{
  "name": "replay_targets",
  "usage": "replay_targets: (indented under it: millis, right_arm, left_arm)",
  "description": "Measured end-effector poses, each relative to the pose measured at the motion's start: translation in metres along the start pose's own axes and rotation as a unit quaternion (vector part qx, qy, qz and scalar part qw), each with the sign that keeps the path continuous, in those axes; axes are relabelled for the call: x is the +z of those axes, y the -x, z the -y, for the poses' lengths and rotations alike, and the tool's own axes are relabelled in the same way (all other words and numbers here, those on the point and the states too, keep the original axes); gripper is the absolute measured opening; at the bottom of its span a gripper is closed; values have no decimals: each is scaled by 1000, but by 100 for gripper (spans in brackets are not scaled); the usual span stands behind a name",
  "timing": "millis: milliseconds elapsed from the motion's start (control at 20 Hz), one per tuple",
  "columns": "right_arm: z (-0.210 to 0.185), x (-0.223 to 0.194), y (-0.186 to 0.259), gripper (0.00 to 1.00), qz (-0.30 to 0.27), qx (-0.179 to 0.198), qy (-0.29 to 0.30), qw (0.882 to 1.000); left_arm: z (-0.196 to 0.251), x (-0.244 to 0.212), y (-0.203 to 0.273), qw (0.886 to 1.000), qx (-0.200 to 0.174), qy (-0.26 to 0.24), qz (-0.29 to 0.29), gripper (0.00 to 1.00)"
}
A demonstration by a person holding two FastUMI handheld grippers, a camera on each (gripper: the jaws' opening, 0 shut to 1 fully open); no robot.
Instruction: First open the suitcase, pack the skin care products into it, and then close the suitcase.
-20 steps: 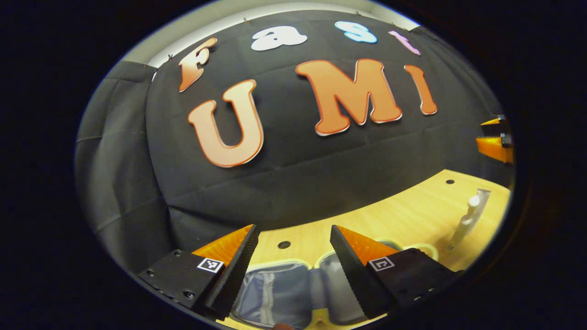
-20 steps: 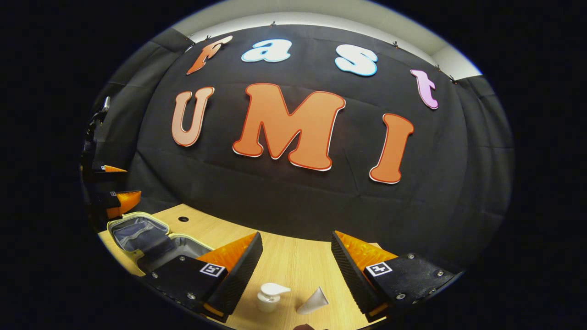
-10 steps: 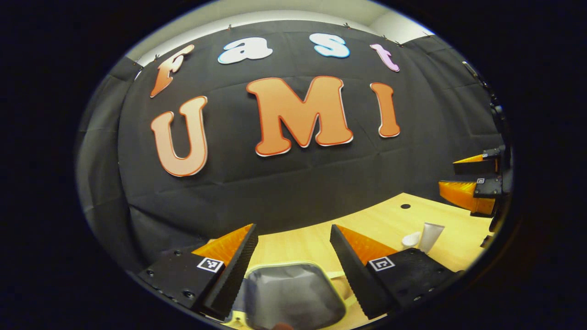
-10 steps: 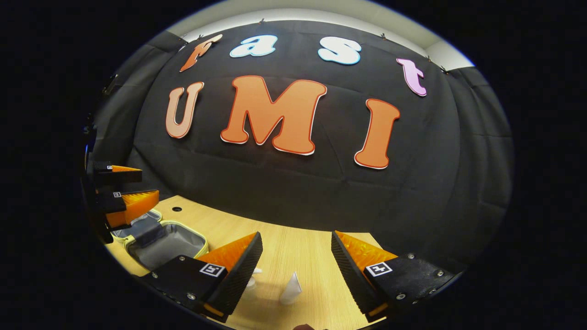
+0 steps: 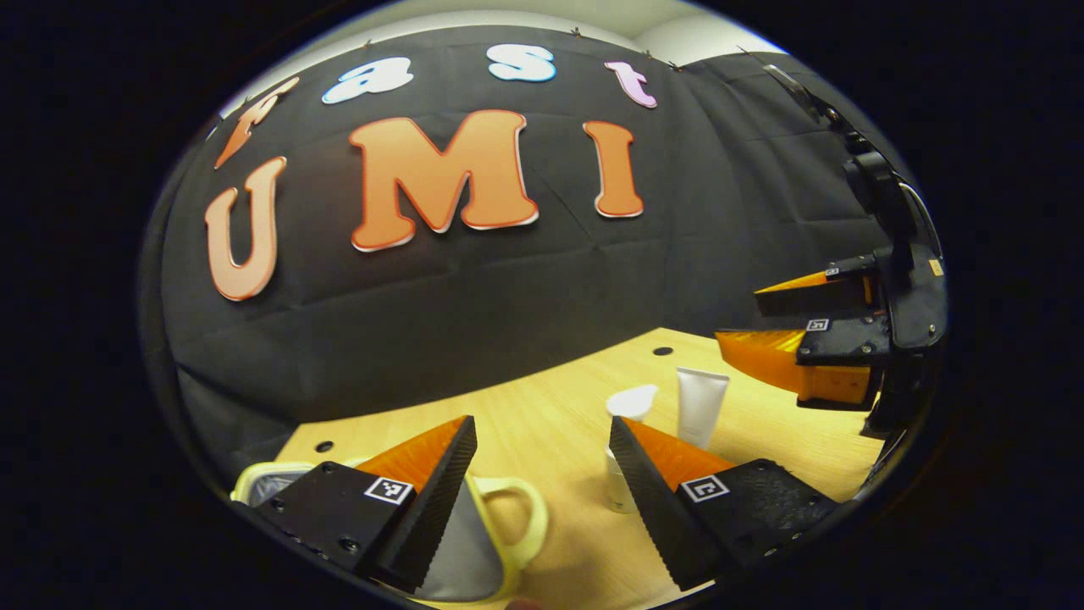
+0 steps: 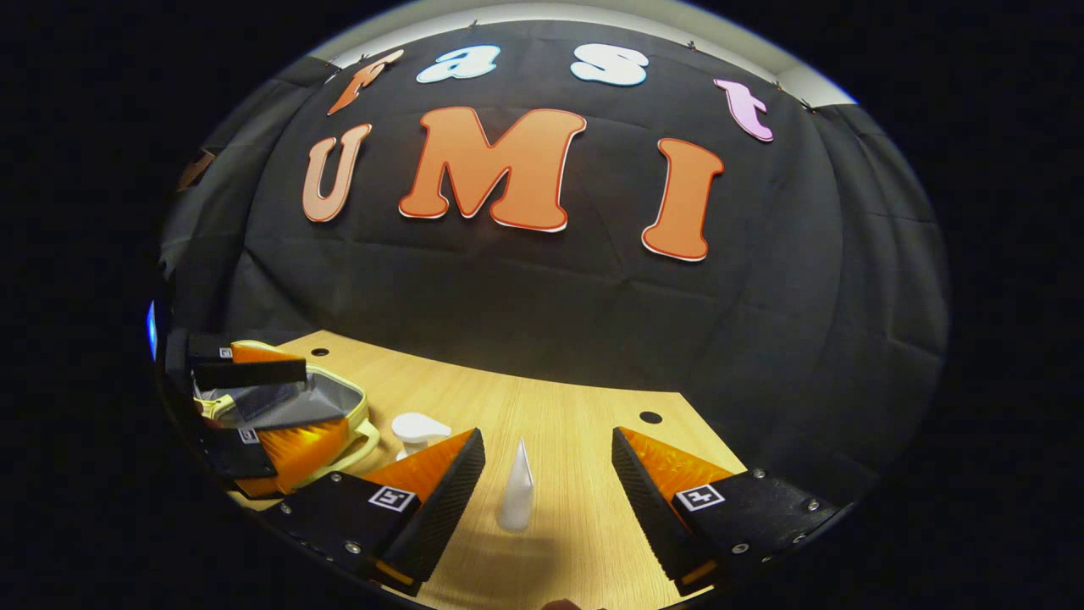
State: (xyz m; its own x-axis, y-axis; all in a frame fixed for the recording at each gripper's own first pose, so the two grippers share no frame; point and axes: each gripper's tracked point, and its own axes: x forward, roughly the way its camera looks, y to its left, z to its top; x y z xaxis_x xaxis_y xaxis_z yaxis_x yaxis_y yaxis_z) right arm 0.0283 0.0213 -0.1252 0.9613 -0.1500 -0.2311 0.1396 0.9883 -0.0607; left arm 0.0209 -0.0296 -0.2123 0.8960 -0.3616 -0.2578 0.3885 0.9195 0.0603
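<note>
Suitcase [image 6: 339, 407] sits at table's [image 6: 576, 424] left end, lid open; 1 s ago it lay farther left in right gripper view. Left gripper [image 5: 542, 474] wide, empty, swung right over handle. Pump bottle [image 6: 417, 428] and tube [image 6: 517, 490] stand mid-table. Right gripper [image 6: 549, 483] wide, empty, now framing tube.

In the left gripper view I hold my left gripper [image 5: 542, 474] level, fingers [image 5: 440, 491] spread wide, nothing between them. My right gripper [image 5: 762, 320] sits at three o'clock there, rolled sideways, fingers parted. In the right gripper view my right gripper [image 6: 546, 487] is spread wide; my left gripper [image 6: 275, 398] is at eight o'clock, parted.
</note>
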Motion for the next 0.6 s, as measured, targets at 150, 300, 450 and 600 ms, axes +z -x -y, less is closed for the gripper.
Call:
replay_targets:
  millis: [150, 300, 450, 600]
  right_arm:
    - [3, -12, 1, 96, -12, -4, 7, 1000]
    - [7, -16, 3, 96, -16, -9, 10, 1000]
    - [14, -18, 3, 95, -16, -17, 14, 1000]
    - [19, -25, 4, 96, -22, -24, 16, 999]
  left_arm:
    - [26, -24, -13, 999, -30, 10, -25, 99]
    - [44, -45, -42, 997, -50, 23, -47, 99]
    - [55, -71, -56, 994, -68, 47, -73, 100]
    - [65, -91, -76, 991, -77, 62, -90, 100]
